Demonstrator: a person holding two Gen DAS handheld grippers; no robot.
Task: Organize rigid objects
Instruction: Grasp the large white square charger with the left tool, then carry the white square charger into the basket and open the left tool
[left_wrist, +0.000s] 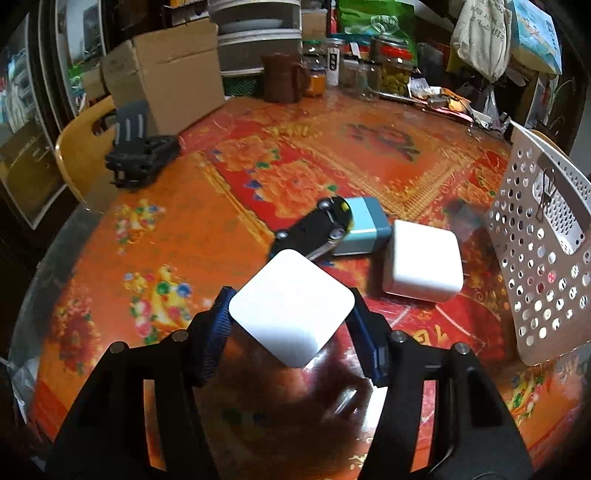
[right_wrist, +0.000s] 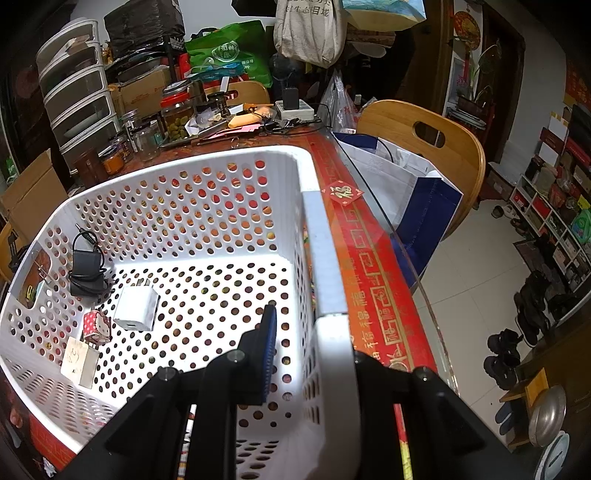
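- White charger cube (left_wrist: 291, 310) sits between the blue pads of your left tool (left_wrist: 291, 325), corner-on to the lens, held just above the red-and-gold floral counter (left_wrist: 184, 229); both pads press its sides.
- Just beyond it lies a second white cube (left_wrist: 423, 264), flat on the counter, touching a pale blue block (left_wrist: 367, 229).
- A black toy car (left_wrist: 314, 229) rests wheels-up against the blue block, behind the held cube.
- The white perforated basket (left_wrist: 535, 258) stands at the right edge of the left-wrist view, tilted toward the cubes.
- Your right tool (right_wrist: 314, 332) is clenched on the basket's near-side rim (right_wrist: 332, 332): one blue pad (right_wrist: 269, 343) sits inside the wall, the other finger outside it.
- Inside the basket, clustered at its left corner: a black adapter with coiled cord (right_wrist: 86, 269), a white plug cube (right_wrist: 136, 304), a small pink patterned box (right_wrist: 96, 326) and a cream-coloured plug (right_wrist: 79, 360) lying near the wall.
- A black stand (left_wrist: 142, 155) sits on the counter's far left edge, well apart from the cubes.
- Jars and cardboard boxes crowd the counter's back edge.
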